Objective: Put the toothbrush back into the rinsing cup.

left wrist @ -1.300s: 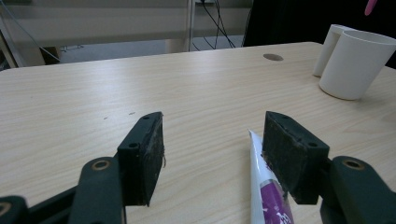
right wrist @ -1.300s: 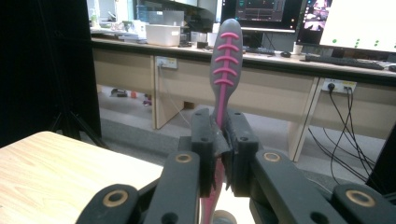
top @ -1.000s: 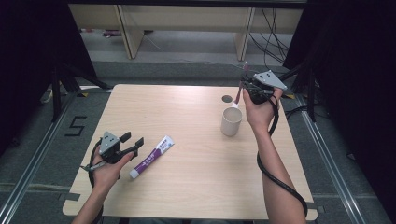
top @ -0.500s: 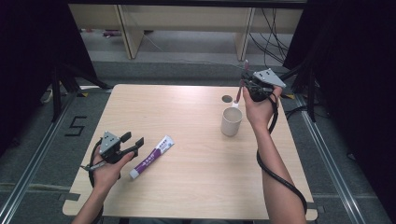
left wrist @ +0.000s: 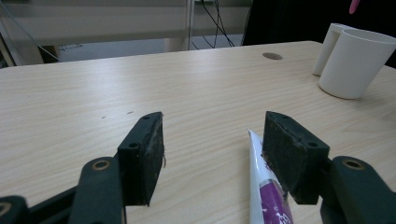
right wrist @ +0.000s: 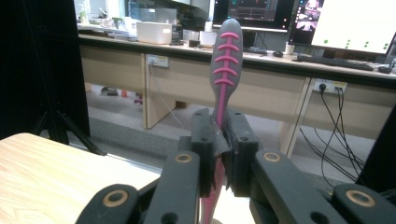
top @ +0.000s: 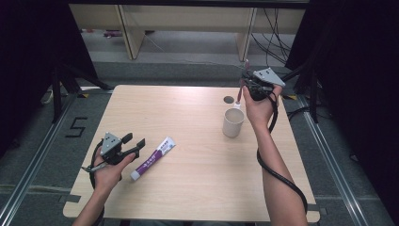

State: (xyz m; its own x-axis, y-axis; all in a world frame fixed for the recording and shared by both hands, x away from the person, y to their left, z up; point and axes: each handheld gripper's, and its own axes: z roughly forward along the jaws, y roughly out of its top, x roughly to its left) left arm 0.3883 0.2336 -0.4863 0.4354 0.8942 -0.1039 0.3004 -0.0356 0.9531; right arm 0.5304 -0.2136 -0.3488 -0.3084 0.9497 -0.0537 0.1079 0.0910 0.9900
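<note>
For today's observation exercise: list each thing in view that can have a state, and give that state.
Toothbrush: upright, clamped in the right gripper above the cup.
Cup: upright on the table.
Toothpaste tube: lying flat, cap on.
Left gripper: open, nothing held, beside the tube.

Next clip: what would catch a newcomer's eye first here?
The right tongs, raised over the white cup at the table's far right, are shut on a grey-and-pink toothbrush. Near the front left, the left tongs rest open beside a purple-and-white toothpaste tube lying flat.
</note>
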